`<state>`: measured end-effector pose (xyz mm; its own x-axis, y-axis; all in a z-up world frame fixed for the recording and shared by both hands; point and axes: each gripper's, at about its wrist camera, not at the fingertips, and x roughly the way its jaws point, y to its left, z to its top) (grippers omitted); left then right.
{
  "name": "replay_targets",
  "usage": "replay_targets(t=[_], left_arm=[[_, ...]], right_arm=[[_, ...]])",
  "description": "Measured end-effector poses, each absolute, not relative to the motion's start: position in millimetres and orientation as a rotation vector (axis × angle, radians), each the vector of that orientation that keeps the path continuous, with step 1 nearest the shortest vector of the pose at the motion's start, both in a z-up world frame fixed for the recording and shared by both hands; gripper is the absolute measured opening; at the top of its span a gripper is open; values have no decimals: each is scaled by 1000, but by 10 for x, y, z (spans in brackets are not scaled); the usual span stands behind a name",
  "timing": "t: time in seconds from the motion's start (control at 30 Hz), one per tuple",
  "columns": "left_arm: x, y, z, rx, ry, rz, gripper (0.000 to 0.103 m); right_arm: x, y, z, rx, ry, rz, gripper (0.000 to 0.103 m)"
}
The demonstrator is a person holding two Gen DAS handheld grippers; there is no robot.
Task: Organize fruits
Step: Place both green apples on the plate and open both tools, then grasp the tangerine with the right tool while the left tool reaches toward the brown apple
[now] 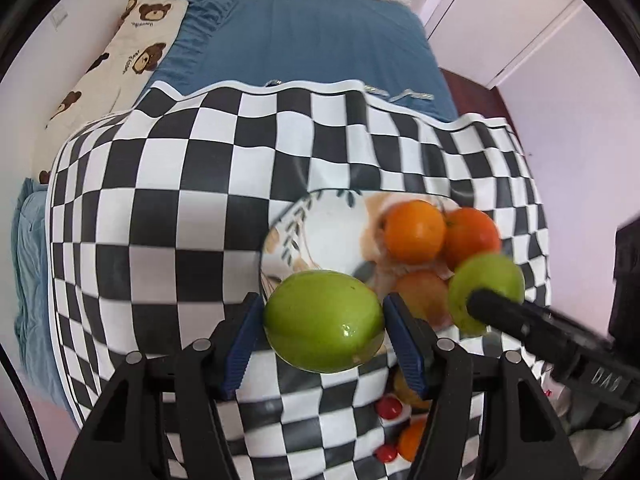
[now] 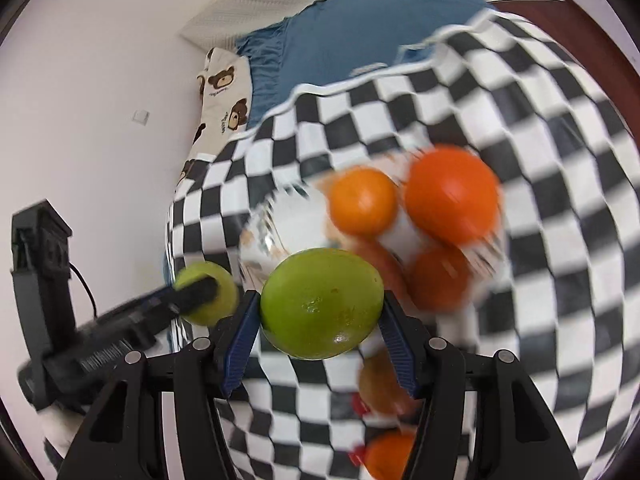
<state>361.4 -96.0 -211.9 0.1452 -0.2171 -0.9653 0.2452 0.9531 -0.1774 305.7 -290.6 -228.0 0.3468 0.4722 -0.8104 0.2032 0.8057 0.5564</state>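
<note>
Green fruits (image 1: 323, 320) (image 2: 320, 304) sit pinched in downward-tilted left tongs (image 1: 324, 334) and right tongs (image 2: 318, 330).

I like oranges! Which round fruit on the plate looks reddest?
The orange-red fruit at the plate's right edge; the orange touching it is lighter and yellower.

Two smooth green fruits are raised above the checkered surface (image 1: 168, 200): green fruit A (image 1: 324, 322) and green fruit B (image 2: 322, 304), each clamped between blue jaw pads. The leaf-patterned plate (image 1: 320, 224) on the surface holds three orange fruits (image 1: 414, 230) grouped at one side. Further orange fruits (image 1: 412, 440) and small red fruits (image 1: 389, 407) lie near the surface's front edge.
</note>
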Motion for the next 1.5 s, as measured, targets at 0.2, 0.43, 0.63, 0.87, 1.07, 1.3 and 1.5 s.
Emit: replay_targets(t=[0.2, 0.43, 0.63, 0.87, 1.07, 1.3, 1.5], left_arm=[[3681, -938, -2436, -32, 1462, -321, 60], [3680, -865, -2616, -77, 1506, -314, 74], [3633, -781, -2459, -72, 1449, -283, 89], [3494, -700, -2349, -4, 1389, -206, 89], [3194, -742, -2305, 61, 1341, -178, 89], [2832, -824, -2091, 99, 1265, -165, 89], [2560, -849, -1787, 133, 1165, -171, 89]], right_arm=[[3640, -2728, -2464, 622, 1340, 193, 62], [3814, -2682, -2741, 656, 1453, 206, 82], [3778, -2740, -2636, 599, 1443, 179, 90], [3557, -2810, -2408, 391, 1403, 74, 90], [3168, -2823, -2377, 264, 1372, 24, 90], [2781, -2846, -2250, 219, 1297, 3, 90], [2458, -2863, -2043, 201, 1221, -24, 90]])
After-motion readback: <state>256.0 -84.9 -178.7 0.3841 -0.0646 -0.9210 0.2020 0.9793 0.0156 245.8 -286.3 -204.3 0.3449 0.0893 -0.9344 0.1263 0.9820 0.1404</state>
